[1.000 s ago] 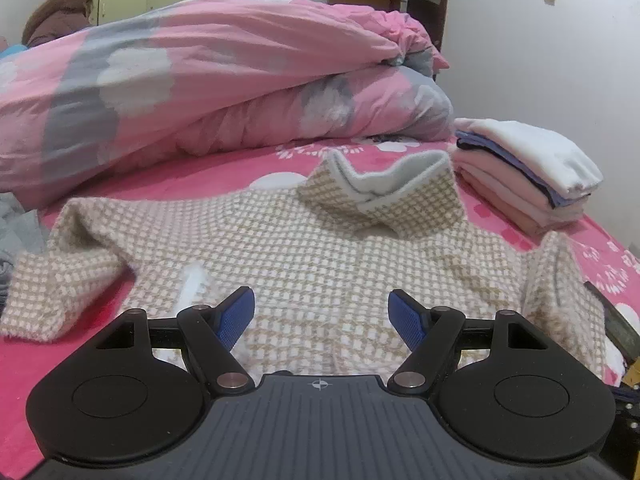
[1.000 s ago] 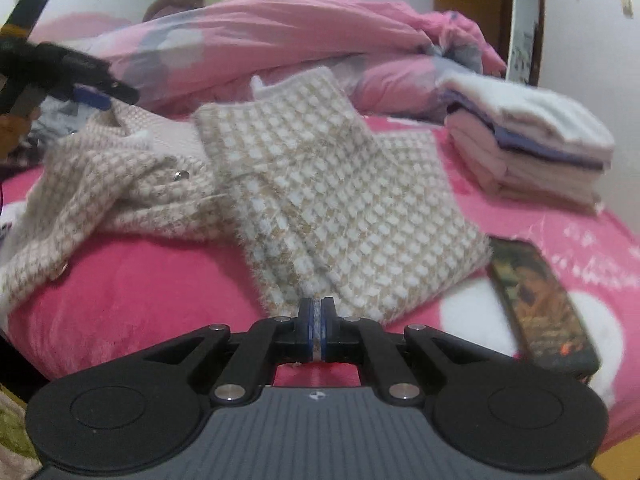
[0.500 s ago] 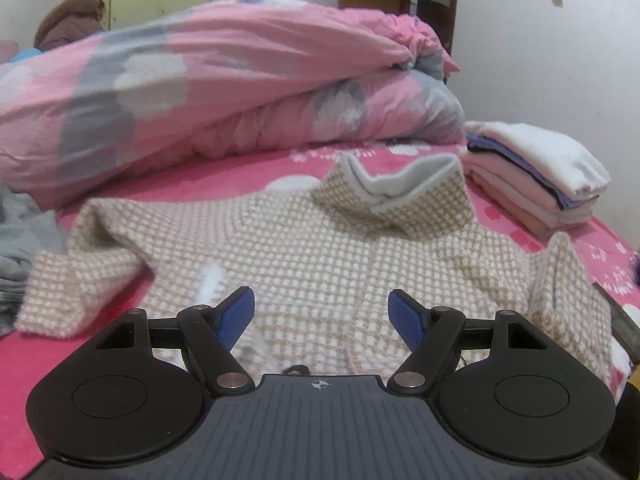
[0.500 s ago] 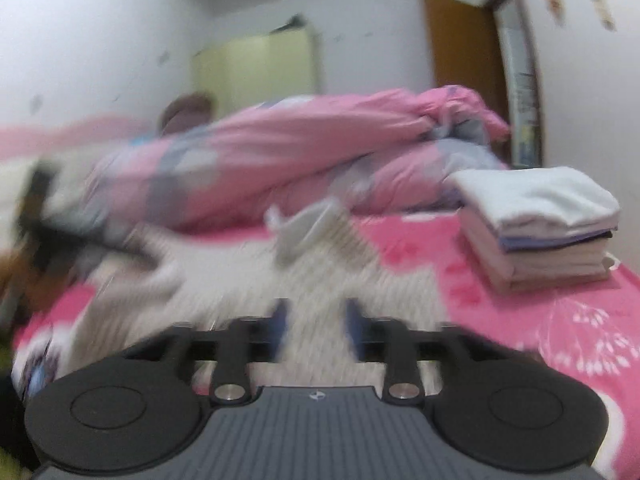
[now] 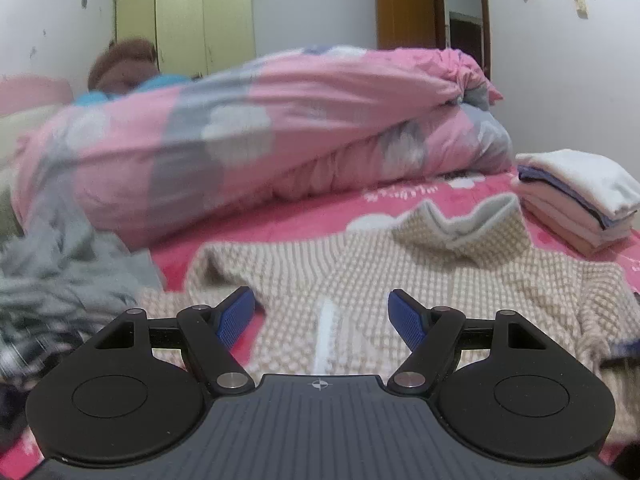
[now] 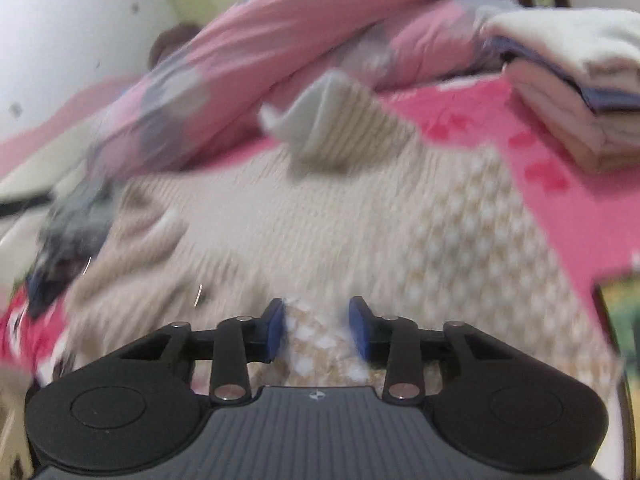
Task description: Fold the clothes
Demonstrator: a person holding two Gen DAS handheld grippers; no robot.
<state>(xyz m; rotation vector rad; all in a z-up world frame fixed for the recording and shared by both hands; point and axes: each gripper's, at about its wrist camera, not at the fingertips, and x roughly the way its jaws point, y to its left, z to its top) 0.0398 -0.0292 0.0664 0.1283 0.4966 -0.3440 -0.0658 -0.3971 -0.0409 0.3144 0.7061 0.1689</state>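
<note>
A beige-and-white checked sweater (image 5: 420, 280) lies spread on the pink bed, its grey-lined collar (image 5: 472, 220) standing up at the far side. My left gripper (image 5: 322, 316) hovers open over the near part of the sweater, with nothing between its blue pads (image 5: 236, 316). In the blurred right wrist view the same sweater (image 6: 360, 208) fills the middle. My right gripper (image 6: 318, 330) is closing, and a bunched fold of the checked fabric sits between its pads (image 6: 275, 330), touching both.
A rolled pink and grey duvet (image 5: 260, 132) lies along the far side of the bed. A stack of folded clothes (image 5: 576, 196) stands at the right. Crumpled grey clothing (image 5: 60, 280) lies at the left. Some pink sheet (image 5: 288, 224) shows beyond the sweater.
The left gripper rose and swung left, bringing the grey clothes and wardrobe into view. The right gripper let go of the sleeve edge, opened, moved over the sweater's body and has fabric between its pads again.
</note>
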